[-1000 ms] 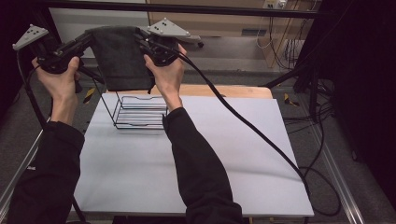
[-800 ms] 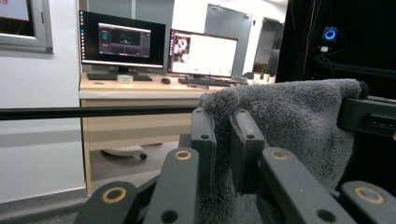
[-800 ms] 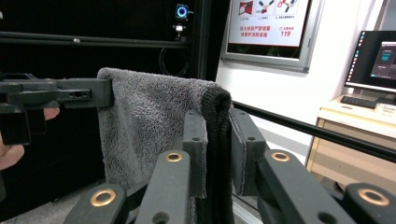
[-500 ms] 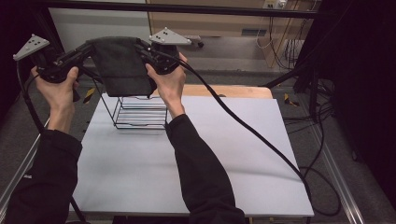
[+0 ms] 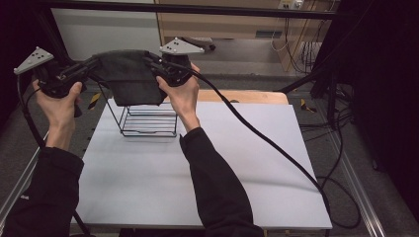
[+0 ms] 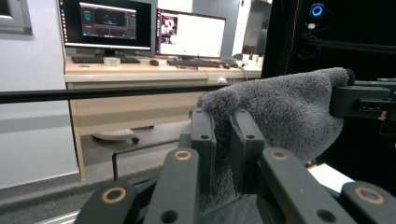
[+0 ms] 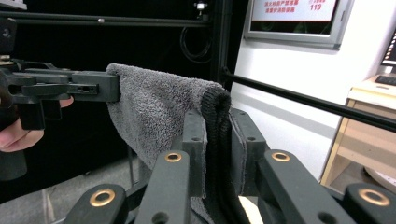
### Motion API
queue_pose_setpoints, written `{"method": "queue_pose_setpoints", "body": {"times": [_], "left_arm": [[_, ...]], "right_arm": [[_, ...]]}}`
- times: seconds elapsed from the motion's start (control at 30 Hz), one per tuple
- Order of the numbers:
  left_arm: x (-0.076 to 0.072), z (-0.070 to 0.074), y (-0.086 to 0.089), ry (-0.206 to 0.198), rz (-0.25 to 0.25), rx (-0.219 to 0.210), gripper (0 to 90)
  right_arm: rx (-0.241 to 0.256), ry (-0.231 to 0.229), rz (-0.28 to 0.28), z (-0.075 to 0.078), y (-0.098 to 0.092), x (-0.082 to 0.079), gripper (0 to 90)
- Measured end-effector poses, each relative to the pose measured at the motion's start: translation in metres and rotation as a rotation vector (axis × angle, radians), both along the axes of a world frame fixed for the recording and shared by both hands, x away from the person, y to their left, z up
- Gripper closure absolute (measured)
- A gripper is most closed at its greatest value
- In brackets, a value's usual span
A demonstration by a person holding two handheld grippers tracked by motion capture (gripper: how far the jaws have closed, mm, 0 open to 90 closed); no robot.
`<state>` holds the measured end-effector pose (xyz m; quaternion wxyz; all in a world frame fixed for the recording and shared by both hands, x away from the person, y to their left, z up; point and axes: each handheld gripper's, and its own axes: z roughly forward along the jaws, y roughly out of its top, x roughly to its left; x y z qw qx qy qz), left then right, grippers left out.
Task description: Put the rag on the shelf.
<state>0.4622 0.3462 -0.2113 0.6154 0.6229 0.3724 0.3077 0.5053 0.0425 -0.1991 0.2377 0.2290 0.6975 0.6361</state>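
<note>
Grey and fluffy, the towel (image 5: 131, 81) hangs in the air between the two grippers, stretched out by its top edge above the far left part of the white table (image 5: 237, 163). The left gripper (image 5: 91, 66) has one upper corner of it, and in the left gripper view (image 6: 223, 154) its two black jaws stand nearly together with a fold of the cloth (image 6: 280, 107) pinched between them. The right gripper (image 5: 150, 66) has the other upper corner; in the right gripper view (image 7: 217, 154) the jaws press on the dark hemmed edge of the towel (image 7: 159, 112), which runs from there across to the other gripper. Each gripper is held up by a hand, the left hand (image 5: 59, 101) and the right hand (image 5: 183, 94), with dark sleeves coming in from the near edge. Below the towel a black wire rack (image 5: 146, 121) stands on the table, and the cloth's lower edge hangs just over its top, apart from it as far as can be told. A black cable (image 5: 257, 136) trails from the right gripper across the table.
</note>
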Motion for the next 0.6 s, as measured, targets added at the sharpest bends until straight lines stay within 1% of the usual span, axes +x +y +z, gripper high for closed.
{"method": "queue_pose_setpoints", "body": {"times": [0.13,0.2,0.3,0.37,0.4,0.47,0.5,0.53,0.57,0.6], "left_arm": [[-0.003,-0.003,0.001,0.019,-0.003,0.018,80.8],[-0.005,-0.004,0.001,0.024,-0.009,0.025,80.8],[-0.008,-0.005,0.001,0.029,-0.016,0.039,80.8],[-0.010,-0.006,0.001,0.035,-0.020,0.046,80.7],[-0.010,-0.006,0.001,0.041,-0.022,0.048,80.6],[-0.012,-0.008,0.002,0.047,-0.027,0.052,80.5],[-0.013,-0.009,0.002,0.052,-0.032,0.052,80.2],[-0.014,-0.010,0.003,0.060,-0.035,0.052,80.1],[-0.015,-0.011,0.002,0.070,-0.034,0.056,79.9],[-0.016,-0.012,0.003,0.078,-0.035,0.062,79.9]], "right_arm": [[-0.026,0.012,0.017,-0.002,0.001,-0.005,78.6],[-0.029,0.013,0.019,-0.003,0.001,-0.005,78.6],[-0.031,0.025,0.027,-0.005,-0.001,-0.006,78.6],[-0.040,0.031,0.034,-0.006,-0.001,-0.009,78.5],[-0.053,0.035,0.040,-0.006,-0.001,-0.011,78.5],[-0.058,0.038,0.044,-0.007,-0.001,-0.012,78.5],[-0.063,0.053,0.050,-0.008,-0.002,-0.014,78.4],[-0.063,0.053,0.050,-0.008,-0.002,-0.014,78.4],[-0.071,0.067,0.058,-0.010,-0.002,-0.015,78.3],[-0.071,0.067,0.058,-0.010,-0.002,-0.015,78.3]]}}
